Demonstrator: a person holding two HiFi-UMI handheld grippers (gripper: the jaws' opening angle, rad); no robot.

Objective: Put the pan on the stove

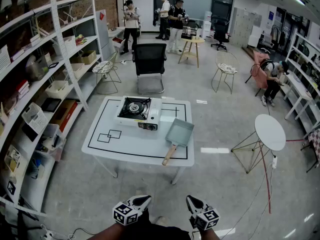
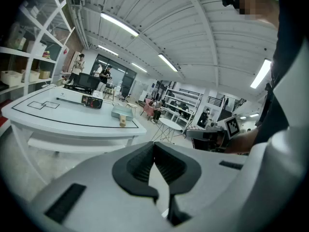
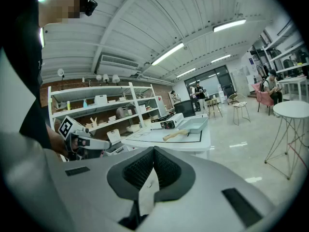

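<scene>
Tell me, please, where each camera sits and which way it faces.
Head view: on the person's head, looking steeply down at the table with stove and pan; left gripper and right gripper show at the bottom.
Left gripper view: on the left gripper, facing the table past its shut jaws; the right gripper shows at right.
Right gripper view: on the right gripper, facing the table past shut jaws; the left gripper shows at left.
Shared: both gripper views see the pan and stove.

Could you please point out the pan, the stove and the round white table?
pan (image 1: 180, 132), head view, middle of its square bowl.
portable gas stove (image 1: 134, 107), head view, on its black burner.
round white table (image 1: 270, 132), head view, centre of its top.
</scene>
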